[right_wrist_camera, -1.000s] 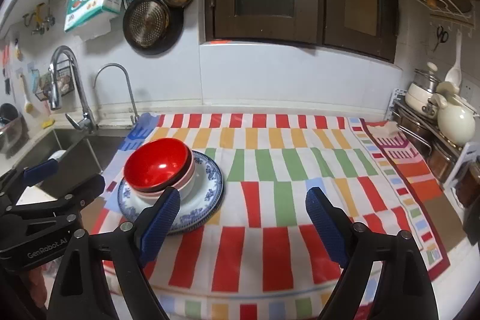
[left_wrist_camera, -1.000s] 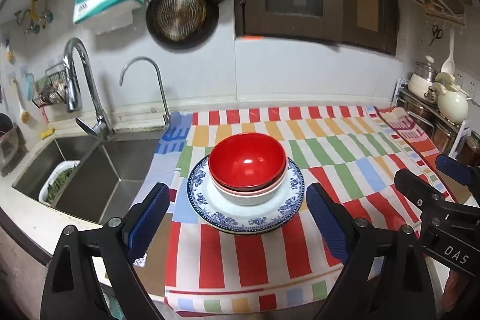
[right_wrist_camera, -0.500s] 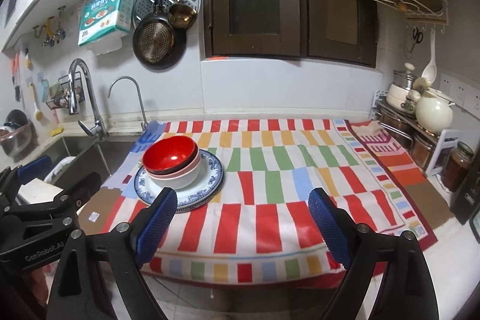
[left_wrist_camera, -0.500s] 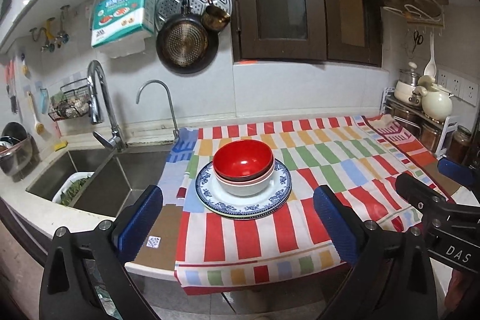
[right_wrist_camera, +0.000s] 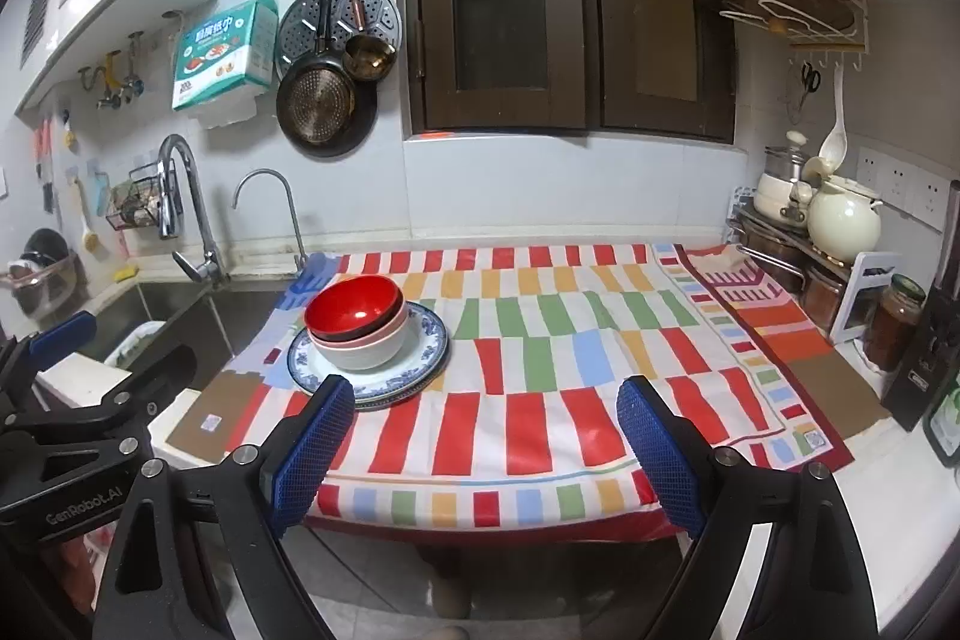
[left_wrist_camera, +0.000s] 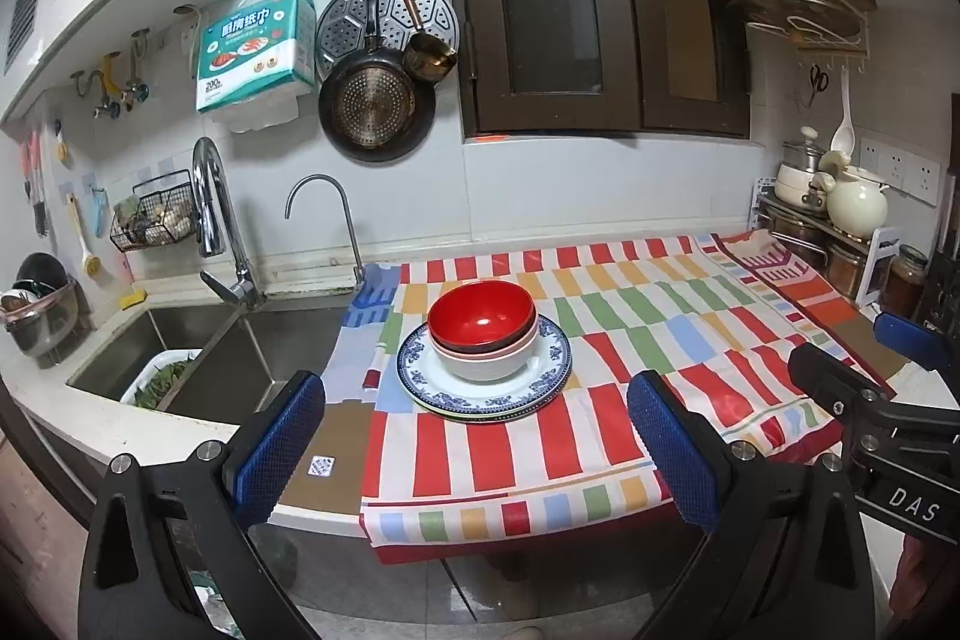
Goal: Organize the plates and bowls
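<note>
A red bowl (left_wrist_camera: 482, 317) sits nested in a pink-rimmed white bowl (left_wrist_camera: 486, 363) on a stack of blue-patterned plates (left_wrist_camera: 552, 364), on the left part of the striped cloth (left_wrist_camera: 636, 334). The stack also shows in the right wrist view, with the red bowl (right_wrist_camera: 351, 309) on the plates (right_wrist_camera: 429, 346). My left gripper (left_wrist_camera: 477, 451) is open and empty, held off the counter's front edge in front of the stack. My right gripper (right_wrist_camera: 480, 451) is open and empty, off the front edge to the right of the stack.
A steel sink (left_wrist_camera: 198, 352) with two taps lies left of the cloth. A rack with pots and a cream kettle (right_wrist_camera: 843, 220) stands at the right wall, jars (right_wrist_camera: 894, 322) beside it. Pans hang on the back wall (left_wrist_camera: 375, 106).
Both grippers have pulled back and away from the counter; the stack looks smaller and farther, and the counter's front edge and floor have come into view. Both stay open.
</note>
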